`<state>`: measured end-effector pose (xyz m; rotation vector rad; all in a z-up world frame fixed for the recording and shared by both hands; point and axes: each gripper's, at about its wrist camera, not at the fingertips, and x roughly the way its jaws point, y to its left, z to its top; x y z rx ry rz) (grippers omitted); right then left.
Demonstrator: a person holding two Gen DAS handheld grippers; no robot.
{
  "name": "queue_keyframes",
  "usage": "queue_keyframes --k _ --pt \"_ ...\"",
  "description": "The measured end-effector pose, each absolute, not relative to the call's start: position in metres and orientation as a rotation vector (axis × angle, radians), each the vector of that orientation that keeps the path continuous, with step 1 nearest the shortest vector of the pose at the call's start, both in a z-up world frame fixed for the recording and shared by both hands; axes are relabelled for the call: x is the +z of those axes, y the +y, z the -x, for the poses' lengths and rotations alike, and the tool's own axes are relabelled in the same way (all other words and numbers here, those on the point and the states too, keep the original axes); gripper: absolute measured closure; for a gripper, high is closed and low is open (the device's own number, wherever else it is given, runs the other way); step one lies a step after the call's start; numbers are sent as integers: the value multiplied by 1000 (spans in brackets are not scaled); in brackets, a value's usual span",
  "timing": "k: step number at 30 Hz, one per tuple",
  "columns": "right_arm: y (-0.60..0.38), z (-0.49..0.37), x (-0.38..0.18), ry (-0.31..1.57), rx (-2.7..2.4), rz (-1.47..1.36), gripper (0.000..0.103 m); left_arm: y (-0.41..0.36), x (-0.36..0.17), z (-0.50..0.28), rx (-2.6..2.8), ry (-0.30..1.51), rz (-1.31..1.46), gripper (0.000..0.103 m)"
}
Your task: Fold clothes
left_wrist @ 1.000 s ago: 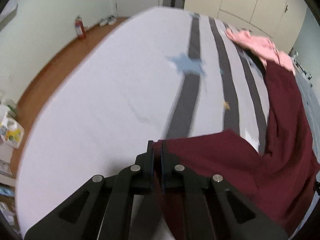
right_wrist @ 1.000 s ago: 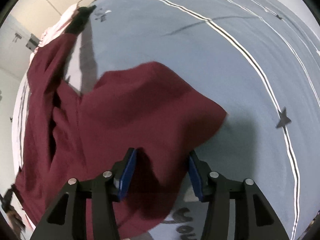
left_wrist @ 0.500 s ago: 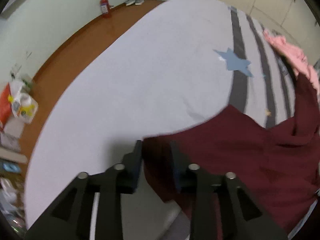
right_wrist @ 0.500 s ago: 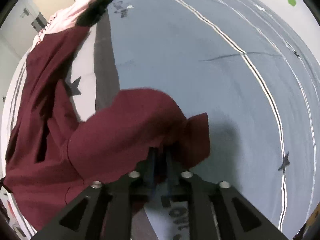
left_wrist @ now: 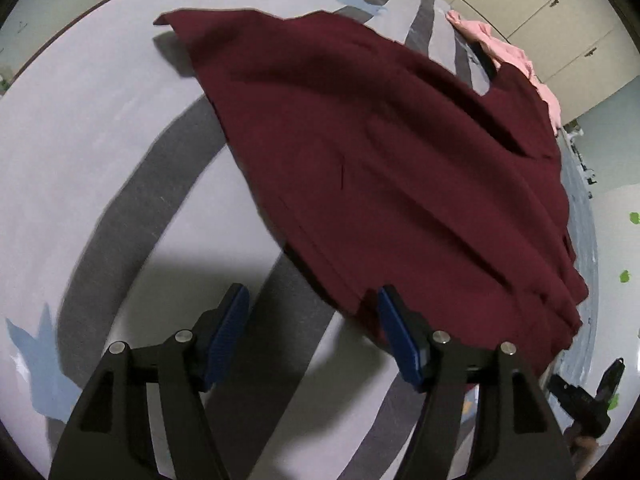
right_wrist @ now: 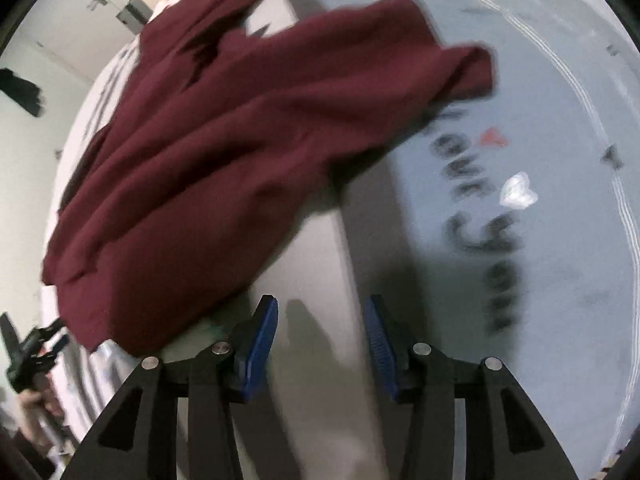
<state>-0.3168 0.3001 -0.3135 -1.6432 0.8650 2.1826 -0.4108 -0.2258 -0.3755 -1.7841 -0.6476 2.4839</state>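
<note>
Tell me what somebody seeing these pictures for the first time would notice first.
The big maroon garment spread in loose folds over the pale, grey-striped bedspread dominates both views. Next come the two grippers low in each frame: the left gripper and the right gripper, both open with blue pads showing, neither holding cloth. A pink garment lies at the far end of the bed, near the cream cupboards.

Some dark lettering printed on the grey bedsheet [right_wrist: 520, 240], running down the right wrist view, but way too blurred and upside-down to actually read. Nothing legible anywhere in the left wrist view either, not on the wardrobe doors [left_wrist: 560, 12].
</note>
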Motion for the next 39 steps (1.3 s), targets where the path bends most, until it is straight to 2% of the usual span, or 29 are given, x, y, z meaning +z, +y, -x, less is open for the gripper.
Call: queue_keyframes --k 4,8,10,14,15,16,17,19,22,27,32,39 --pt "287 331 -324 931 2193 1609 57 -222 -383 416 2494 -671 1775 31" --pt "278 346 -322 913 2237 1576 57 -201 -378 417 2485 -438 1732 33" --pt "279 352 -321 929 2250 1553 57 -196 -376 419 2478 -398 1692 49" --pt "290 361 -323 993 2254 1509 57 -200 -374 420 2496 -445 1665 66" --pt "292 363 -324 1008 2255 1500 57 -203 -371 421 2502 -451 1662 80" --pt "294 364 -324 1014 2260 1493 61 -205 -370 423 2506 -450 1660 94" --pt "295 364 -324 994 2263 1491 74 -206 -368 424 2503 -447 1650 98" --pt "300 357 -321 980 2247 1498 93 -206 -363 425 2494 -438 1627 100" --pt "306 346 -315 980 2227 1518 97 -208 -343 425 2497 -369 1600 100" --pt "302 319 -295 893 2225 1595 98 -202 -321 398 2482 -418 1618 101" --pt "302 275 -271 901 2159 1652 98 -189 -309 373 2422 -463 1709 101" --pt "305 228 -254 831 2052 1778 100 -171 -308 300 2300 -366 1870 101"
